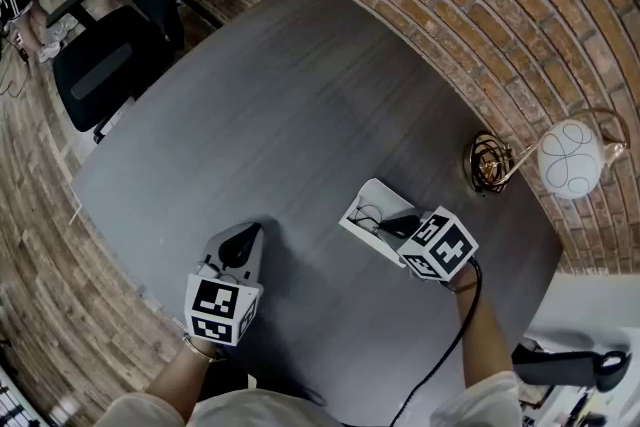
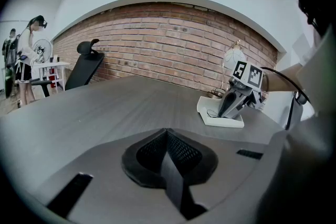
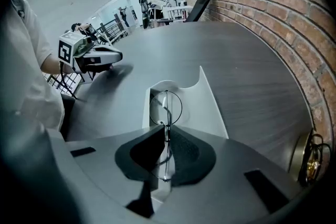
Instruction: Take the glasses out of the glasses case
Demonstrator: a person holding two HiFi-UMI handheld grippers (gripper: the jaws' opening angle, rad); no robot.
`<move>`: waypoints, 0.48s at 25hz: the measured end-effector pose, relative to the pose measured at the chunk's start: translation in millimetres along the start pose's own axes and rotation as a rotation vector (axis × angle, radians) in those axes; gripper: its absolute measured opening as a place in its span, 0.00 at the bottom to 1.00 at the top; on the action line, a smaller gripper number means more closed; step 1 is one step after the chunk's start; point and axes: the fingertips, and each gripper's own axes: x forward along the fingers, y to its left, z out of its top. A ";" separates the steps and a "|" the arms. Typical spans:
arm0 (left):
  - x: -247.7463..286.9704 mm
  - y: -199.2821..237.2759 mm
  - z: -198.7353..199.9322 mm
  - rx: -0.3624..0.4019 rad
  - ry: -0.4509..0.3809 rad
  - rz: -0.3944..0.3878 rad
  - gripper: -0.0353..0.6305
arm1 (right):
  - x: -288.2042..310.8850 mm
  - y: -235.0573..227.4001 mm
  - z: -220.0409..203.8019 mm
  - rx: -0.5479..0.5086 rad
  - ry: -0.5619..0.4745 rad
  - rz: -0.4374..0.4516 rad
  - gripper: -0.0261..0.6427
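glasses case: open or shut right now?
Open. The glasses case lies with its white inside exposed; the glasses show over it, pinched between the right gripper jaws.

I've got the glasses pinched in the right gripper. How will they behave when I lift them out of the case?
Probably very light: the glasses are thin wire with round lenses. Likely fragile and bendy, so the right gripper shouldn't squeeze harder. The open white case looks light too and might drag along.

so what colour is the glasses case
White glasses case, lying open on the grey table; the right gripper view shows it best.
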 end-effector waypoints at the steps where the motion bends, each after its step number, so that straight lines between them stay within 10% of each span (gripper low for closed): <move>1: -0.3 0.1 0.2 -0.001 0.001 0.000 0.08 | -0.1 -0.2 0.2 0.000 -0.004 -0.004 0.12; 12: -5.4 -0.5 4.8 -0.002 0.000 -0.005 0.08 | -5.1 -2.9 2.5 -0.036 -0.021 -0.071 0.10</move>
